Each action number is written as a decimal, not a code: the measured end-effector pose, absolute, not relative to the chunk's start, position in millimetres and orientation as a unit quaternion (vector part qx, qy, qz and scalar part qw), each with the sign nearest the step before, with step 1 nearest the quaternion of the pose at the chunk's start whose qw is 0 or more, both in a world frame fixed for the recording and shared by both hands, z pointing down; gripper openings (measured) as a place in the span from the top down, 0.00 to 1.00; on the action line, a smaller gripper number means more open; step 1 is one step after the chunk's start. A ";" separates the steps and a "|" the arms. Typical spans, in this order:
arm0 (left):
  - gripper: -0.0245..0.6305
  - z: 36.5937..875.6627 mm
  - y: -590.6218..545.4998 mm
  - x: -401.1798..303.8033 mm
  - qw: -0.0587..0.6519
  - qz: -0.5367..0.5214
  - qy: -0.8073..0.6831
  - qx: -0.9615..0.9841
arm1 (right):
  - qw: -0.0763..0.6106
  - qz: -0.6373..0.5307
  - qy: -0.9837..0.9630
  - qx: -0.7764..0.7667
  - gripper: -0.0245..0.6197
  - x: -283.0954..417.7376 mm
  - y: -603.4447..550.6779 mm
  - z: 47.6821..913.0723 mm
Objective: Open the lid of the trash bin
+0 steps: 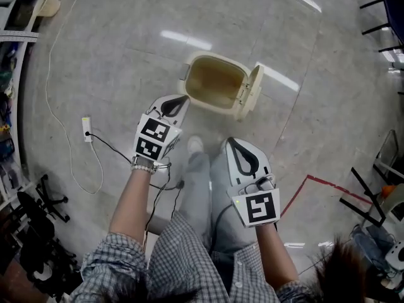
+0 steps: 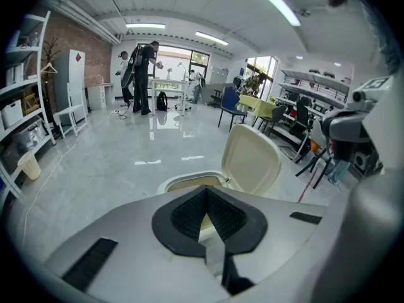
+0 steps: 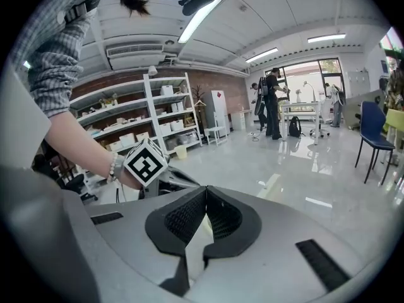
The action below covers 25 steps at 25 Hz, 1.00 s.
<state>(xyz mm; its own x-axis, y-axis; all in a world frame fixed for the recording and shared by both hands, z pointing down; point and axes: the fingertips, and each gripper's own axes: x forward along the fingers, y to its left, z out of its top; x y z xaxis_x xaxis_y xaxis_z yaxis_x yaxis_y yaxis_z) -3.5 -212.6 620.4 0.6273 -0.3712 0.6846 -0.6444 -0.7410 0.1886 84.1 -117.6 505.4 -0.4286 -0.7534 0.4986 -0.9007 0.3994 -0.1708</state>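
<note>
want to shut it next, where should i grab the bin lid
Grip the cream plastic lid by its free top edge, opposite the hinge, coming from above: it stands nearly upright at the rim of the cream bin, so that thin edge is exposed.

Trash bin (image 1: pixel 216 82) on the floor (image 1: pixel 113 55), lid (image 1: pixel 254 88) upright at its right, left hand-held gripper (image 1: pixel 178 101) just before it.
</note>
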 end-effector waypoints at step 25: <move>0.96 402.6 -176.7 -6.1 0.161 0.214 -0.317 0.910 | 0.145 0.138 -0.830 0.520 0.93 109.8 -140.8 348.9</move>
<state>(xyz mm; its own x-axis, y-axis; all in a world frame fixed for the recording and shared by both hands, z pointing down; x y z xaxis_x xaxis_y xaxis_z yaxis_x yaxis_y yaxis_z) -6.1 -176.7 402.6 0.7067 -0.5088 0.4916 -0.6464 -0.7468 0.1564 109.8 -140.8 348.9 -0.4164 -0.8236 0.3852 -0.9039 0.4205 -0.0781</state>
